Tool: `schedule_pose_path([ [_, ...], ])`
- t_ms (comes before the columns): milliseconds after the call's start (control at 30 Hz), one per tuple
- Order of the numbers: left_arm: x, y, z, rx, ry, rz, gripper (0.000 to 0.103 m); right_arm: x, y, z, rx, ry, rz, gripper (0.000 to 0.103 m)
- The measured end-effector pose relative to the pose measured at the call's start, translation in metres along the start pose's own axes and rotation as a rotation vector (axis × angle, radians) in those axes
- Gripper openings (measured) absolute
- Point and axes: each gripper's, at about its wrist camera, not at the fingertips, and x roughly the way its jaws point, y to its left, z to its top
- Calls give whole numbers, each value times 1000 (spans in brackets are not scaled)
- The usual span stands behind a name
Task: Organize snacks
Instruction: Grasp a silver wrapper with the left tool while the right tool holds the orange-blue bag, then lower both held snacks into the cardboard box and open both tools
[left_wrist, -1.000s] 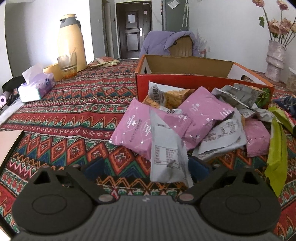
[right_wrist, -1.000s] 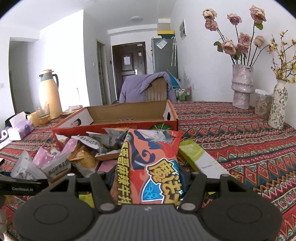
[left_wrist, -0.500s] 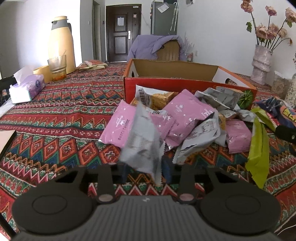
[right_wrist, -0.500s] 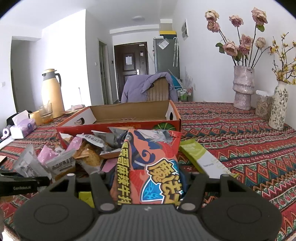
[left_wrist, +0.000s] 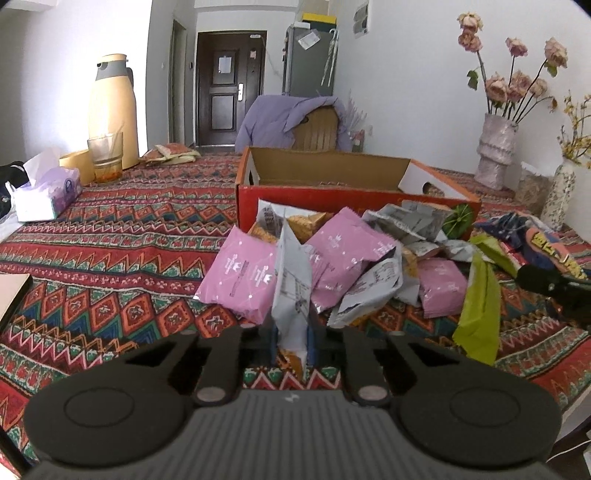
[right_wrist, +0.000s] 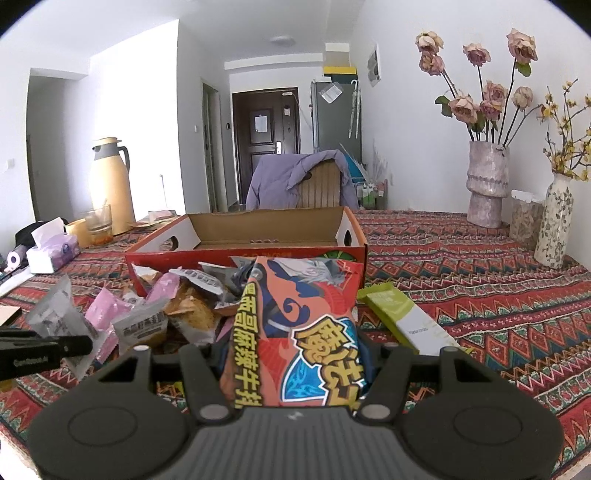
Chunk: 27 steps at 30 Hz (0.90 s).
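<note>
An open red cardboard box (left_wrist: 354, 197) stands on the patterned tablecloth, also in the right wrist view (right_wrist: 236, 254). A heap of snack packets lies in front of it: pink packets (left_wrist: 243, 277), grey packets (left_wrist: 402, 218) and a green packet (left_wrist: 480, 310). My left gripper (left_wrist: 291, 343) is shut on a grey snack packet (left_wrist: 293, 291) and holds it upright above the cloth. My right gripper (right_wrist: 295, 365) is shut on an orange snack bag (right_wrist: 299, 332) with yellow lettering, raised in front of the box.
A yellow thermos (left_wrist: 110, 110), a glass (left_wrist: 105, 157) and a tissue box (left_wrist: 46, 195) stand at the back left. Two flower vases (right_wrist: 487, 184) stand at the right. A green-and-white packet (right_wrist: 406, 317) lies right of the heap. A chair with a purple jacket (left_wrist: 291, 122) is behind the table.
My left gripper closed on the grey packet and lifted it off the cloth, standing it upright. My right gripper rose slightly with the orange bag still in it.
</note>
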Motion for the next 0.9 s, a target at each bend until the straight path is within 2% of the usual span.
schedule_pose_path([
  [367, -12, 4, 24, 2, -74, -24, 15, 3, 7, 18, -21, -42, 4, 60],
  [700, -6, -4, 77, -1, -164, -68, 15, 30, 17, 61, -37, -121, 22, 60],
  [900, 9, -10, 111, 3, -209, -67, 15, 54, 15, 94, -38, -147, 36, 60],
])
